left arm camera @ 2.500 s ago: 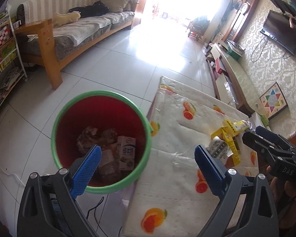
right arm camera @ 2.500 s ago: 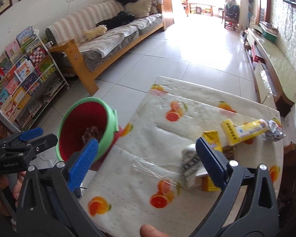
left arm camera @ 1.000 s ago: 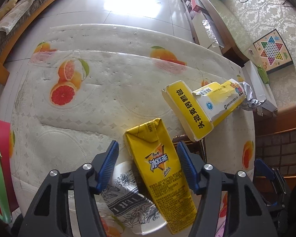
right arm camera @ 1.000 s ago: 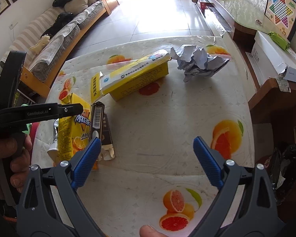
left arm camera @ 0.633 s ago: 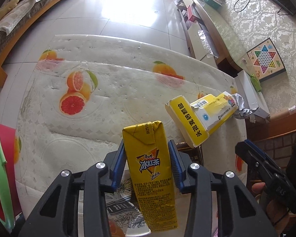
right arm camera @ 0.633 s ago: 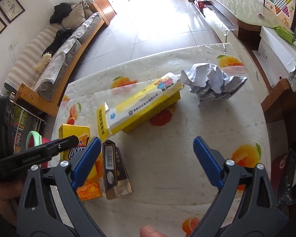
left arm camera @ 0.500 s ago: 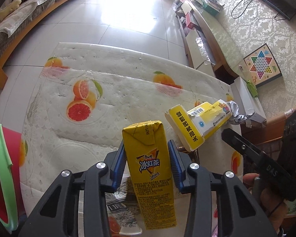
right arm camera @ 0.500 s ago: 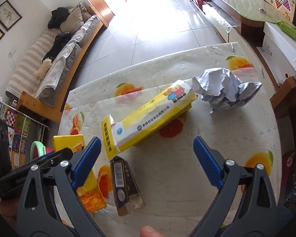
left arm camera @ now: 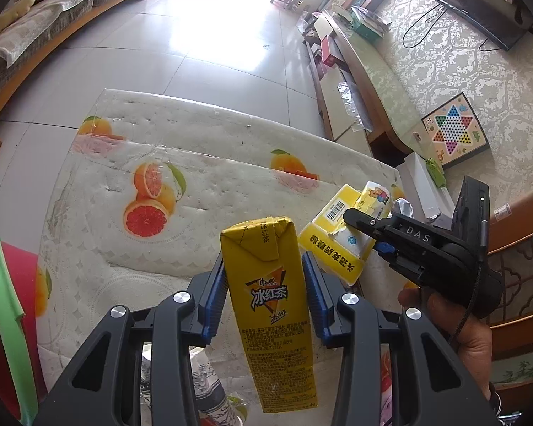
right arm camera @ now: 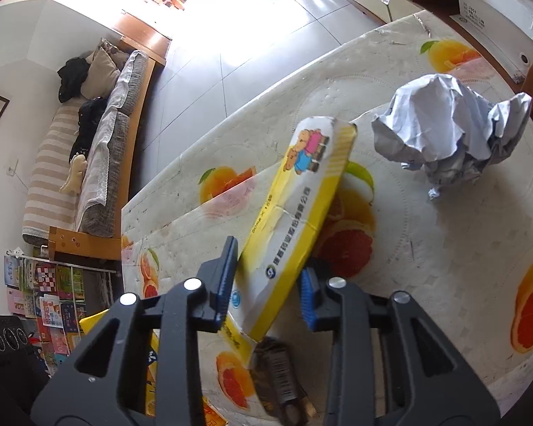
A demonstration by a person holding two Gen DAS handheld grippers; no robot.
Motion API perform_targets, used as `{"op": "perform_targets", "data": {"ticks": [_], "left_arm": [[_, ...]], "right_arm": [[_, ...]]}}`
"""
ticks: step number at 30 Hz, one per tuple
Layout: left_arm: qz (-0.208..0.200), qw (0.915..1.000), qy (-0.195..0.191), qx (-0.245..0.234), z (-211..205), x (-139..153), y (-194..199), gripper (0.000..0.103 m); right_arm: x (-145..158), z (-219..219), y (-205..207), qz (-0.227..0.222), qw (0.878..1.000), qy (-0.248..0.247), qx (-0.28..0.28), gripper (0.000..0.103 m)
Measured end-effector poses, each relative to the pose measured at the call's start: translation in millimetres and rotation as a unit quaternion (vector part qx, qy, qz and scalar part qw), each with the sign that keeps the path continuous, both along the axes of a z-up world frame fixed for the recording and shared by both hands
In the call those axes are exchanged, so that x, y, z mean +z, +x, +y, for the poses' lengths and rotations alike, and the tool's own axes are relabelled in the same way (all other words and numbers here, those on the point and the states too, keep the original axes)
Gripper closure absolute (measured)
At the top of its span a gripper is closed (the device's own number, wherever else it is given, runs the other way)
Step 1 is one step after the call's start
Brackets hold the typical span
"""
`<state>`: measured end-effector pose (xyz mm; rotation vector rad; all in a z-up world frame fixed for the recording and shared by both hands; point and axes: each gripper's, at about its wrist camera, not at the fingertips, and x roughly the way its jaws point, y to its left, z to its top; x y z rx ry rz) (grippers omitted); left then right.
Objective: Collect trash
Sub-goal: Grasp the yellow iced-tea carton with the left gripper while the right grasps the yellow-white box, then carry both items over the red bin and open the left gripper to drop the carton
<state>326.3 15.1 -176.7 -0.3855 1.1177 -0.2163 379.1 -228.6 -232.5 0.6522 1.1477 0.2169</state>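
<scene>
While both tongs are pinching trash, the left gripper [left arm camera: 264,296] is lifting the tea carton [left arm camera: 272,305] beside the long yellow box [right arm camera: 295,227], where the right gripper [right arm camera: 268,285] has just been closing, presumably both bound for the bin [left arm camera: 7,305].

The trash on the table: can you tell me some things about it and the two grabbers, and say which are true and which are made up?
1. The left gripper holds a yellow tea carton. True.
2. The right gripper is wide open over nothing. False: its jaws have just been closing and now pinch the long yellow box.
3. The crumpled paper ball is already in the bin. False: it lies on the table, beyond the long yellow box.
4. The tablecloth has orange and grapefruit pictures. True.
5. The tea carton lies flat on the table. False: it is lifted between the left jaws.
6. A dark small carton lies by the near end of the long yellow box. True.
</scene>
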Motion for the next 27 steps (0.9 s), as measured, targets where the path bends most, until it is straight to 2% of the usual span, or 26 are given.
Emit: {"op": "perform_targets", "data": {"ticks": [1,6,16,21,27], "left_arm": [[-0.002,1.0,-0.001,-0.001,0.6,0.8,-1.1,0.065],[-0.02,0.9997,-0.014,0.003,4.9,12.5,-10.1,0.065],[-0.071,0.9969,-0.029,0.017,18.7,64.7,-53.1,0.065],[-0.102,0.994,-0.022,0.031,32.6,96.6,-85.7,0.065],[-0.121,0.9909,0.004,0.059,64.0,119.2,-122.0,0.065]], "right_arm": [[1.5,1.4,-0.2,-0.002,1.0,-0.001,0.005,0.079],[20.8,6.1,-8.4,-0.034,0.999,-0.009,0.029,0.083],[100.3,13.5,-62.3,-0.114,0.99,-0.046,0.071,0.083],[135.6,25.9,-97.9,-0.152,0.98,-0.074,0.101,0.083],[154.3,47.9,-126.2,-0.172,0.973,-0.083,0.13,0.083]]}}
